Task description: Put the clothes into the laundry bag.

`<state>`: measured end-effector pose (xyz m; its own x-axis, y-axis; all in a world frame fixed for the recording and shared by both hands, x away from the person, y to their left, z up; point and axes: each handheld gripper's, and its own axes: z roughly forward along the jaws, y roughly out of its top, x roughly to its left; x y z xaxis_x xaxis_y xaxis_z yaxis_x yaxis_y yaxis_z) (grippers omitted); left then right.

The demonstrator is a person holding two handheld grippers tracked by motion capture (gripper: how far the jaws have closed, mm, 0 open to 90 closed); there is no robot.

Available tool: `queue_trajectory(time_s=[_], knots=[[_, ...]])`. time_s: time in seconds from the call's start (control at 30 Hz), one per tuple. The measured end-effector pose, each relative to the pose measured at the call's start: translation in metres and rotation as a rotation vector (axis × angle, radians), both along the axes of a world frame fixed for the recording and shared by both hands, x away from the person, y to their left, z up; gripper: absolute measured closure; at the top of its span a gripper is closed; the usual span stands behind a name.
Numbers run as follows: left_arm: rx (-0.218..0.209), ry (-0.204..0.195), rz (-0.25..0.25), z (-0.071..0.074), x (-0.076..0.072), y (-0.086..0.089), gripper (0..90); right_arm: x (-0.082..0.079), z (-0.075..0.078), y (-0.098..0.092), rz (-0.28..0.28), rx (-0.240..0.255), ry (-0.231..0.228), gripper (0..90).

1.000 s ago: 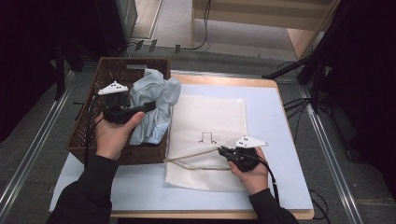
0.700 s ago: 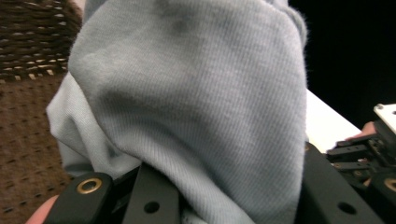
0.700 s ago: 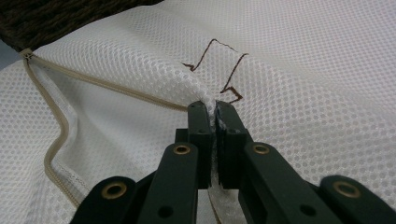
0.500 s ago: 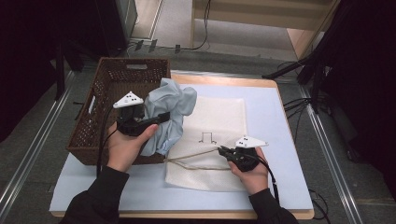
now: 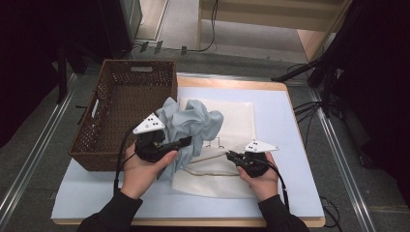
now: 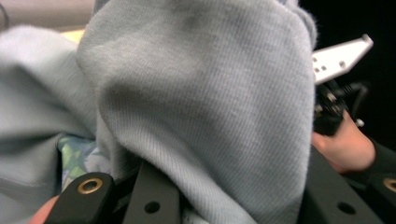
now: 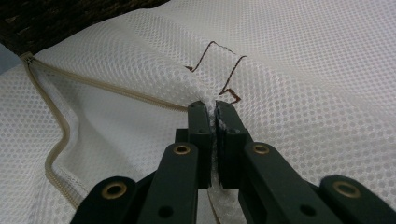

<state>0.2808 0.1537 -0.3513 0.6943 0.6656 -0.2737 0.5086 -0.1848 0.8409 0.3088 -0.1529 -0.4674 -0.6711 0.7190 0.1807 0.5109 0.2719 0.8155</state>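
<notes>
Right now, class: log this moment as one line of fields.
left gripper: shut on cloth, beside basket | right gripper: shut on mesh bag, lifting its top layer | table: bag flat

Left gripper (image 5: 186, 142) raised, jaws clamped, pointing right; right gripper (image 5: 229, 155) low, jaws pinched, pointing left.

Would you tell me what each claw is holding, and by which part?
Left claw: bunched fold of the pale blue garment. Right claw: pinched mesh of the white laundry bag, near its zipper opening.
</notes>
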Motion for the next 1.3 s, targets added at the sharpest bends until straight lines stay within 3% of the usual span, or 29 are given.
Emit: queue_trajectory(time_s=[0.07,0.17,0.53,0.63,0.67,0.8,0.97,1.2,1.3], knots=[[-0.008,0.019,-0.024,-0.007,-0.005,-0.005,71.1,0.0,0.0,0.0,-0.002,0.004,-0.004,87.7],[0.024,0.011,-0.031,-0.017,-0.014,-0.011,71.1,0.0,0.001,-0.001,-0.005,0.004,-0.007,87.8],[-0.001,0.057,-0.066,-0.045,-0.039,-0.013,71.1,0.001,0.002,-0.002,-0.008,0.012,-0.008,87.8],[0.004,0.084,-0.085,-0.063,-0.049,-0.019,71.0,0.001,0.004,-0.003,-0.013,0.014,-0.014,87.8],[0.004,0.084,-0.085,-0.063,-0.049,-0.019,71.0,0.001,0.004,-0.003,-0.015,0.015,-0.014,87.8],[0.034,0.129,-0.109,-0.086,-0.054,-0.033,71.0,0.001,0.005,-0.003,-0.016,0.018,-0.014,87.9],[0.053,0.148,-0.107,-0.103,-0.059,-0.047,70.6,0.0,0.007,-0.004,-0.02,0.02,-0.021,87.9],[0.054,0.157,-0.104,-0.108,-0.055,-0.058,66.9,-0.003,0.013,-0.003,-0.017,0.038,-0.037,88.1],[0.036,0.134,-0.108,-0.101,-0.055,-0.055,54.8,-0.005,0.016,-0.002,-0.01,0.04,-0.042,88.1]])
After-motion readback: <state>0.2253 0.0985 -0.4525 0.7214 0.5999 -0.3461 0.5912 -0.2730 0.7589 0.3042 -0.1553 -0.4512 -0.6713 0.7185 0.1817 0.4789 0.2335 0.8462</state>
